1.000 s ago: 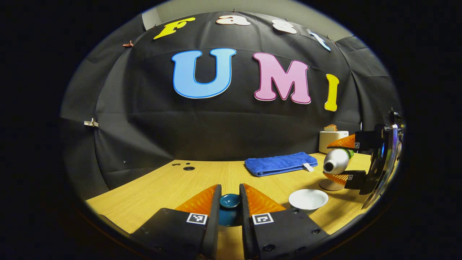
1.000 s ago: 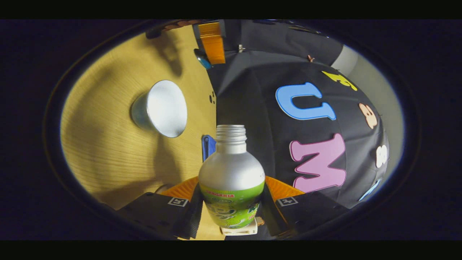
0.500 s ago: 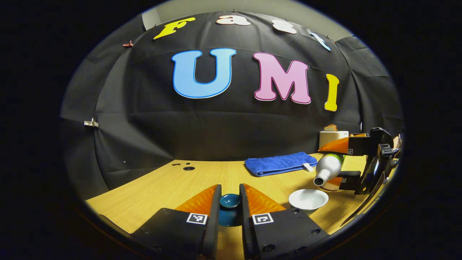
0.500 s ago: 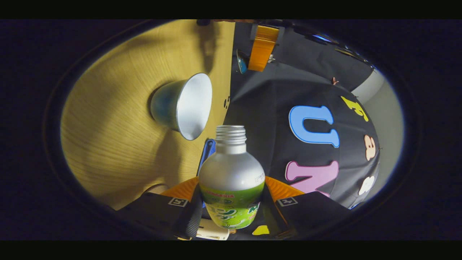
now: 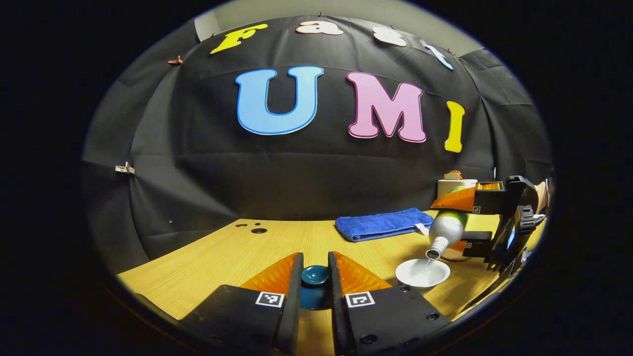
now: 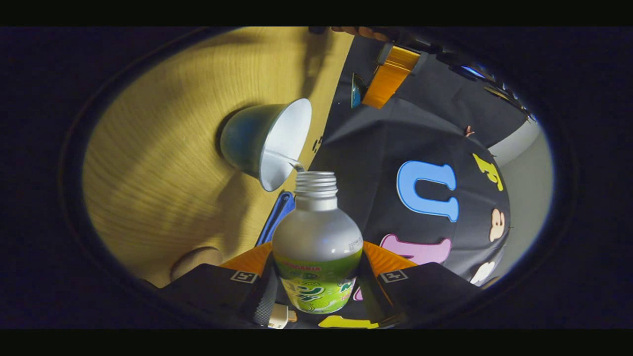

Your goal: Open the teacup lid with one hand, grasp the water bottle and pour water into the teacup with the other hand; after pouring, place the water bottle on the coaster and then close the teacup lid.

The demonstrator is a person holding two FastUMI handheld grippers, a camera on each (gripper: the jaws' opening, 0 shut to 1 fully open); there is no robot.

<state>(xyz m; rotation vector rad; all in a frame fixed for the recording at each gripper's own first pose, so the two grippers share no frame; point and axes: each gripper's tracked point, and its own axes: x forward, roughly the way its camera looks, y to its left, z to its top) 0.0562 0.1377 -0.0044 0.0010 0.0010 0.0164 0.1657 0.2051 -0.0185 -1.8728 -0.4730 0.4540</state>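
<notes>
Nearest in the left gripper view, the left tongs [image 5: 315, 284] pinch the dark blue lid [image 5: 315, 275] by its knob, held low over the wooden bench [image 5: 207, 262]. Farther right stands the open teacup [image 5: 422, 272], white inside. Just above it the right tongs [image 6: 316, 277] clamp the water bottle [image 6: 316, 247], tipped mouth-down, a thin stream running into the cup. Behind it sits the round coaster [image 6: 197, 257], then a folded blue towel [image 5: 382, 223].

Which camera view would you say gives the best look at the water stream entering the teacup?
The right gripper view: the water stream runs from the water bottle mouth into the teacup. In the left gripper view, the teacup sits farther off, and the stream is a faint streak under the tilted bottle.
</notes>
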